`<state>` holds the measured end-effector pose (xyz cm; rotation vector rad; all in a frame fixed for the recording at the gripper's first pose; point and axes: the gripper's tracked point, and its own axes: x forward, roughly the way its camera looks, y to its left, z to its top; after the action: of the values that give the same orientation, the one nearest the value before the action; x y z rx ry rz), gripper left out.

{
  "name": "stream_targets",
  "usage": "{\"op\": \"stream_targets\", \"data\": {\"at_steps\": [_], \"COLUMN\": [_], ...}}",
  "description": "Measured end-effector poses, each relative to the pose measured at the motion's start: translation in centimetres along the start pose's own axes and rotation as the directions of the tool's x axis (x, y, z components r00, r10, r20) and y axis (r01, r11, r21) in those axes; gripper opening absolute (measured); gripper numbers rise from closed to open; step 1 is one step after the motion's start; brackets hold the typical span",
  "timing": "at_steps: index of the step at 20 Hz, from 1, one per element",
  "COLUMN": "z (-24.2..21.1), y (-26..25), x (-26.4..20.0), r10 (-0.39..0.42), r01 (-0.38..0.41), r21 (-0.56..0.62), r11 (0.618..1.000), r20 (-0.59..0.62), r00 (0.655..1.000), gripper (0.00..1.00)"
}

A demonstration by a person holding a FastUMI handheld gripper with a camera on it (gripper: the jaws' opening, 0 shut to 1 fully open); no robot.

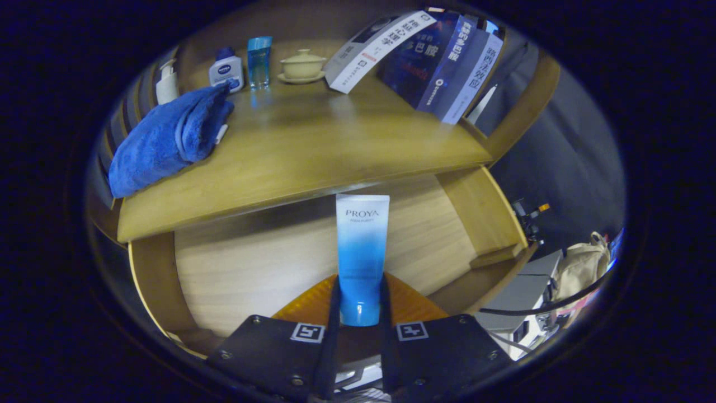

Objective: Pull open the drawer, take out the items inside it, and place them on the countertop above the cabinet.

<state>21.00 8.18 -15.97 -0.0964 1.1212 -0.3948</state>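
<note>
While the gripper (361, 305) is clamped with both fingers pressed against the lower, cap end of a white-to-blue gradient plastic tube (362, 254), the tube stands upright between the fingers, cap downward, with its flat white crimped end uppermost. Its white upper section carries the printed brand name "PROYA" with a smaller line beneath that is too small to read. Behind the tube lies the open pale-wood drawer (251, 263), its light-grained floor visible on both sides of the tube, with the darker wooden side wall to the right. Above and beyond the drawer is the brown wooden desk (313, 151). On the desk's left part rests a folded blue terry towel (168, 137). Along the far edge stand, from left to right, a white pump bottle (166, 82), a small white bottle with a blue cap (226, 69) marked "NIVEA", a translucent blue tube (259, 60) standing upright, and a cream ceramic lidded cup on a saucer (302, 65). At the far right of the desk, several books (425, 59) lean together; their spines and covers bear Chinese characters in white on dark blue and white grounds. To the right of the cabinet, a beige bag (582, 263) rests near grey equipment.
</note>
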Motion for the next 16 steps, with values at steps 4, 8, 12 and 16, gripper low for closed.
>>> {"op": "stream_targets", "data": {"at_steps": [4,8,12,16], "z": [-0.1,0.1,0.4,2.6], "y": [-1.8,-3.3,-4.4,-3.8], "x": [-2.2,-4.1,-5.9,-7.5], "r10": [-0.038,-0.069,-0.097,-0.07], "r01": [0.038,0.067,0.091,0.057], "r21": [0.013,0.037,0.064,0.096], "r11": [0.999,0.997,0.994,0.994], "r20": [0.026,0.058,0.083,0.146], "r00": [0.999,0.996,0.992,0.987], "gripper": [0.32,0.32,0.32,0.32]}}
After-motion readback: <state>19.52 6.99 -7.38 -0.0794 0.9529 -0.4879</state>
